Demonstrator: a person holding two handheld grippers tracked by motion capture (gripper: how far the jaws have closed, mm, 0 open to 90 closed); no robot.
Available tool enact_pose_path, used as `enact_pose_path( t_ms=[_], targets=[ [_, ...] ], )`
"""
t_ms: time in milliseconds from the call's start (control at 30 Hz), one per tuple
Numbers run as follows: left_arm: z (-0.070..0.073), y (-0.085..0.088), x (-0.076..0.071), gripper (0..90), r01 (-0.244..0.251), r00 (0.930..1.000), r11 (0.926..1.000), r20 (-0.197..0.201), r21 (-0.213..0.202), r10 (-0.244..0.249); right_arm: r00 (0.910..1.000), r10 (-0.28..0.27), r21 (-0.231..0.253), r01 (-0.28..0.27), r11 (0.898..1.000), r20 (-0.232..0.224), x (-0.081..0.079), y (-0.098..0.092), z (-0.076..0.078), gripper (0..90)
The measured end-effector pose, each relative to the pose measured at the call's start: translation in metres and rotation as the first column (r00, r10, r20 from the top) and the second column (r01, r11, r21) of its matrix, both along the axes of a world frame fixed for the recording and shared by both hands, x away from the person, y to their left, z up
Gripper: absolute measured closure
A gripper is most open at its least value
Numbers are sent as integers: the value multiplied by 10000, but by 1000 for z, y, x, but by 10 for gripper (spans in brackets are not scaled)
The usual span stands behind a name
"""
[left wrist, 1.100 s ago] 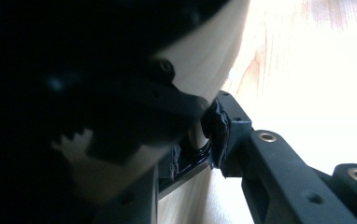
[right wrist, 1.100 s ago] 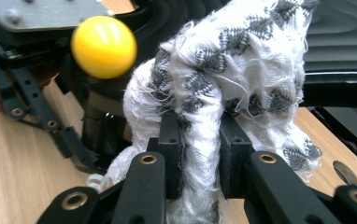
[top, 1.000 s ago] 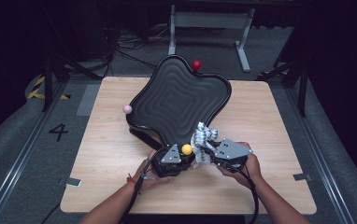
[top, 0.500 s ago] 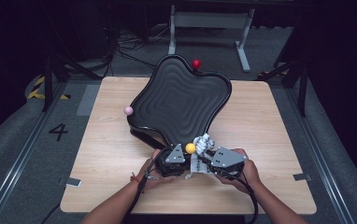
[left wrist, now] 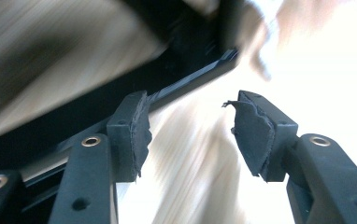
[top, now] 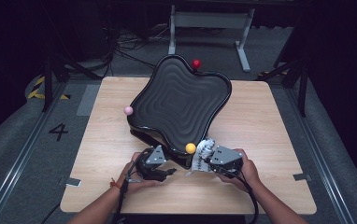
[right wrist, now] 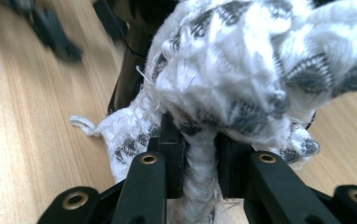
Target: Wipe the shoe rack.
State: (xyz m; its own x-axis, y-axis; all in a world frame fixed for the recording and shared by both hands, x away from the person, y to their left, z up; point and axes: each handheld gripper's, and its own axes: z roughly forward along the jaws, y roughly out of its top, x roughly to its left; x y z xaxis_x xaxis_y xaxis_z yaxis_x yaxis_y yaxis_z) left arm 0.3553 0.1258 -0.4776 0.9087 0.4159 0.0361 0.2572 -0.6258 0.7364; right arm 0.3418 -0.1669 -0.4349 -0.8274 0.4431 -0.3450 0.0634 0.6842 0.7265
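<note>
High view: a black wavy tray (top: 167, 107) stands tilted on the wooden table (top: 279, 140), with a red ball (top: 196, 63) at its far rim, a pink ball (top: 128, 110) at its left edge and a yellow ball (top: 190, 148) at its near rim, just beside the white-and-grey cloth (top: 202, 151) held by the right gripper (top: 203, 160); the left gripper (top: 163, 171) lies near the tray's near edge. Left gripper view: the jaws, having just been opening, stand apart with nothing between them, the tray's dark edge behind. Right gripper view: the jaws are clamped narrowly on a bunched fold of the cloth above the table.
</note>
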Motion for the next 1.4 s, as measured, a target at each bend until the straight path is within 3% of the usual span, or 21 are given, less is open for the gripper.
enact_pose_path(
  t_ms=[67, 133, 367, 533, 667, 767, 833, 900, 1000, 1033, 1067, 1167, 1233, 1400],
  targets=[
    [-1, 18, 0, 449, -663, 9977, 9978, 106, 12, 663, 9999, -85, -87, 84, 9999, -94, 2, 0, -3, 753],
    [-2, 30, 2, 438, -1017, 9947, 9947, 135, 133, 1015, 9998, -158, -291, 155, 9995, -91, 5, 0, -8, 752],
    [-3, 60, 10, 416, -1981, 9801, 9800, -104, 201, 1983, 9941, -323, -297, 294, 9991, -1034, 23, 1, -35, 741],
    [-3, 75, 23, 393, -2773, 9596, 9606, -426, 211, 2780, 9935, -240, -122, 228, 9997, -1116, 25, -1, -37, 735],
    [-3, 84, 30, 382, -3286, 9437, 9442, -337, 219, 3292, 9931, -270, -91, 262, 9996, -1141, 25, -1, -38, 730],
    [-3, 88, 37, 367, -3479, 9359, 9373, -513, 193, 3484, 9932, -277, -132, 263, 9996, -1128, 25, -1, -39, 722],
    [-2, 91, 41, 366, -3532, 9346, 9350, -321, 319, 3541, 9927, -296, -135, 282, 9995, -1168, 24, -1, -39, 717],
    [-2, 92, 43, 361, -3669, 9292, 9300, -381, 221, 3675, 9928, -298, -138, 284, 9995, -1161, 24, -1, -39, 714],
    [2, 95, 46, 367, -3667, 9303, 9302, 141, 135, 3665, 9922, -303, -101, 293, 9995, -1212, 25, -2, -39, 714],
    [2, 96, 49, 369, -3639, 9314, 9314, 15, 117, 3639, 9920, -309, -97, 300, 9995, -1223, 25, -2, -39, 714],
    [3, 97, 52, 357, -3773, 9259, 9261, -193, 31, 3773, 9914, -324, -93, 315, 9995, -1269, 24, -1, -40, 713],
    [7, 100, 60, 360, -3970, 9177, 9177, 112, -131, 3971, 9910, -352, -91, 343, 9994, -1293, 24, -1, -40, 712],
    [11, 103, 67, 354, -4051, 9140, 9138, 115, -311, 4056, 9908, -373, -101, 363, 9993, -1299, 24, -2, -40, 710],
    [16, 105, 80, 358, -4412, 8959, 8946, 220, -708, 4436, 9906, -383, -96, 373, 9993, -1316, 24, -2, -40, 709]
  ],
)
